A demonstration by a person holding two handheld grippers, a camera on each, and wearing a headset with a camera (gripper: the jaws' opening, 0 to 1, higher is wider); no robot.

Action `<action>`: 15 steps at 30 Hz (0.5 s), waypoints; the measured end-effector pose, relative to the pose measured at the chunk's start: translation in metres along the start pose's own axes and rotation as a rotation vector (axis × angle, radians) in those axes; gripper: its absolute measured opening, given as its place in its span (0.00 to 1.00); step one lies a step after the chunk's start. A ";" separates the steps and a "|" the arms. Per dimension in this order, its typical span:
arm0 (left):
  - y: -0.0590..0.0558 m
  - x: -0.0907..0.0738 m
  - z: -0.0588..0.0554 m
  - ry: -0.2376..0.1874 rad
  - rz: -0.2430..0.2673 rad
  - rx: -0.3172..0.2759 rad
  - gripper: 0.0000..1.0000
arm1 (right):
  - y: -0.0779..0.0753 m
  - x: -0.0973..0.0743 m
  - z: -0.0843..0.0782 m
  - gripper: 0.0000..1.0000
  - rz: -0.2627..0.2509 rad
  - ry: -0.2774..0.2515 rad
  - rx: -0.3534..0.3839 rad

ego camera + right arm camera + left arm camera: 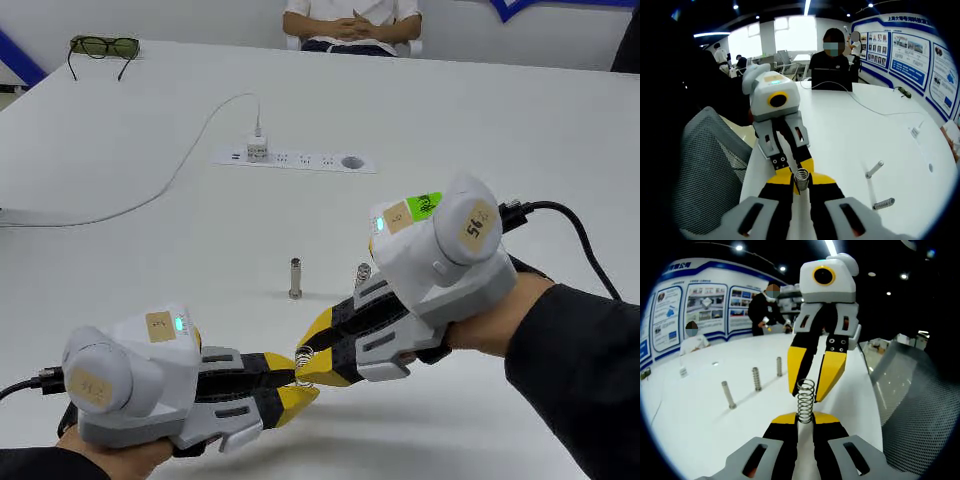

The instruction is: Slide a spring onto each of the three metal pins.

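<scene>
A short steel spring [805, 399] stands up from between the yellow tips of my left gripper [805, 419], which is shut on its lower end. My right gripper [811, 389] faces it from above, jaws closed round the spring's upper end. In the right gripper view the spring [801, 177] sits end-on between my right gripper [802, 180] tips. From the head view both grippers, left [294, 381] and right [304, 358], meet over the table's near side with the spring [303, 353] between them. Behind them stand a bare pin [295, 278] and a spring-covered pin [362, 272]. A third pin [779, 366] stands farther off.
A white power strip [295, 159] with a plugged charger and cable lies mid-table. Dark glasses [103, 46] rest at the far left corner. A person [352, 22] sits at the far edge. A mesh chair [912, 405] stands beside the table edge.
</scene>
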State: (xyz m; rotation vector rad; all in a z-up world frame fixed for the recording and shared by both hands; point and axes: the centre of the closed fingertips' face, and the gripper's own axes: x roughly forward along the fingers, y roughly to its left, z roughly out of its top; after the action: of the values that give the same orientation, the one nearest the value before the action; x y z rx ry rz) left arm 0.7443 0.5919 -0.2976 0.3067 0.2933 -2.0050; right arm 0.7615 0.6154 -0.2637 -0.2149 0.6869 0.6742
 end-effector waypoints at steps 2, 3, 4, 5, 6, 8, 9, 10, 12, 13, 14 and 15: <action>0.000 0.000 0.001 -0.001 0.000 0.000 0.10 | 0.000 0.000 0.000 0.13 -0.002 0.000 0.000; 0.000 0.000 0.001 -0.001 0.000 0.000 0.10 | -0.001 0.000 0.000 0.13 -0.004 0.000 -0.002; 0.000 0.000 0.001 -0.001 0.000 0.001 0.10 | -0.001 0.000 0.000 0.13 -0.005 0.000 -0.003; 0.000 0.000 0.001 -0.001 -0.001 0.001 0.10 | -0.001 -0.001 0.000 0.13 -0.007 -0.002 -0.004; -0.001 0.000 0.001 -0.001 -0.001 0.002 0.10 | -0.001 -0.001 0.000 0.13 -0.009 -0.004 -0.004; -0.001 0.000 0.001 0.000 -0.002 0.003 0.10 | -0.001 -0.001 0.001 0.13 -0.011 -0.006 -0.005; 0.000 0.000 0.001 -0.001 -0.001 0.003 0.10 | -0.001 -0.001 0.001 0.13 -0.012 -0.007 -0.008; 0.000 0.000 0.002 -0.002 -0.001 0.003 0.10 | -0.001 -0.001 0.001 0.12 -0.012 -0.006 -0.009; -0.001 0.000 0.002 -0.002 0.000 0.001 0.10 | -0.002 -0.001 0.001 0.12 -0.015 -0.009 -0.010; -0.001 0.000 0.002 -0.002 0.000 0.001 0.10 | -0.002 -0.001 0.001 0.12 -0.016 -0.009 -0.010; -0.001 0.000 0.003 -0.003 -0.001 0.000 0.10 | -0.002 -0.001 0.002 0.12 -0.017 -0.011 -0.009; -0.001 0.000 0.003 -0.004 0.000 -0.001 0.10 | -0.002 -0.001 0.002 0.12 -0.017 -0.013 -0.009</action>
State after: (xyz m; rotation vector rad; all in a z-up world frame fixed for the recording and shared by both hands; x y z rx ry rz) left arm 0.7436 0.5915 -0.2949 0.3022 0.2915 -2.0055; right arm 0.7631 0.6146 -0.2616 -0.2240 0.6686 0.6616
